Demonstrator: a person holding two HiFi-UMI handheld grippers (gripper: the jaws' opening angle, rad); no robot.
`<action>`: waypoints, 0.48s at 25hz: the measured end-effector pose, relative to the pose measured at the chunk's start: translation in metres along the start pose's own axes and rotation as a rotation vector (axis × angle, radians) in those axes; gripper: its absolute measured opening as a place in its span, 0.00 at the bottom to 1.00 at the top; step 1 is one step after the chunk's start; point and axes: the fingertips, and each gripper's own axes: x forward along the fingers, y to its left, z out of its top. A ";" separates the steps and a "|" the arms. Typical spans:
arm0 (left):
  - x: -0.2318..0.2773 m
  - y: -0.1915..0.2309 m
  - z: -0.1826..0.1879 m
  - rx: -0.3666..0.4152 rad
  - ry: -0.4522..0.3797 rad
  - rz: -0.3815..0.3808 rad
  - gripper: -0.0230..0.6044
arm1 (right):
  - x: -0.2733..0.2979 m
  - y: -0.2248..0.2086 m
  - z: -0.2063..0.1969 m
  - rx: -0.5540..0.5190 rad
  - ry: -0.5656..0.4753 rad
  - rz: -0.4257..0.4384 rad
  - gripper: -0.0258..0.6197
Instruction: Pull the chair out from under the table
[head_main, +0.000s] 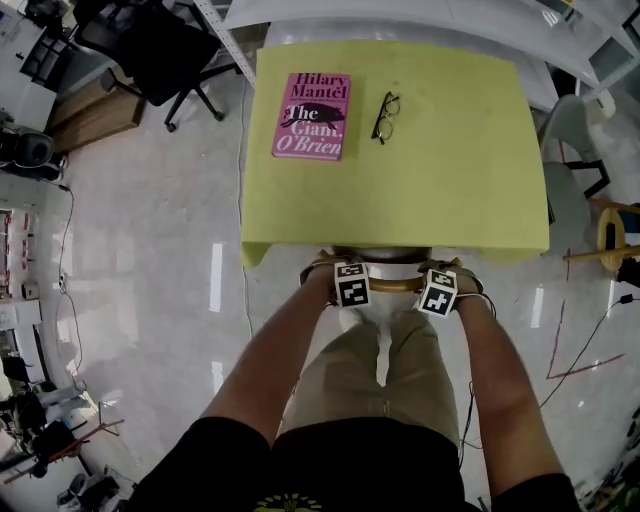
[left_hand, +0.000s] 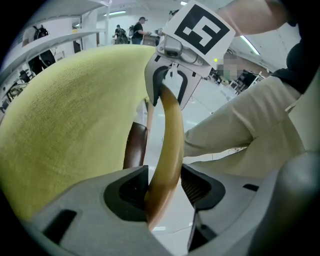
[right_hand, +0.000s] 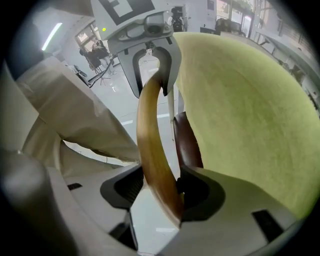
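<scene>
The chair (head_main: 392, 283) is sitting tucked under the yellow-green surface (head_main: 400, 190), with only its curved wooden back rail (left_hand: 170, 135) showing at the near edge, just in front of the person's legs (head_main: 380, 380). Both hand-held grippers are pointing steeply down over that rail. The left hand-held gripper (left_hand: 165, 192) is standing released — its jaws are straddling the rail, which is leaning against one pad with a gap at the other. The right hand-held gripper (right_hand: 157, 192) is straddling the rail further along, jaws apart and not clamping. On the surface, well away from both, a pink book (head_main: 312, 115) and a pair of glasses (head_main: 386, 117) are lying side by side.
</scene>
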 end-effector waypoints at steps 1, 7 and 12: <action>0.001 0.001 0.000 0.002 -0.001 0.002 0.34 | 0.000 0.000 0.000 -0.005 -0.006 -0.006 0.39; -0.001 -0.001 -0.005 0.008 -0.006 0.025 0.34 | 0.003 0.003 0.003 -0.055 -0.053 -0.056 0.39; -0.001 0.002 -0.006 -0.004 0.027 0.041 0.36 | 0.000 0.002 0.004 -0.082 -0.061 -0.058 0.37</action>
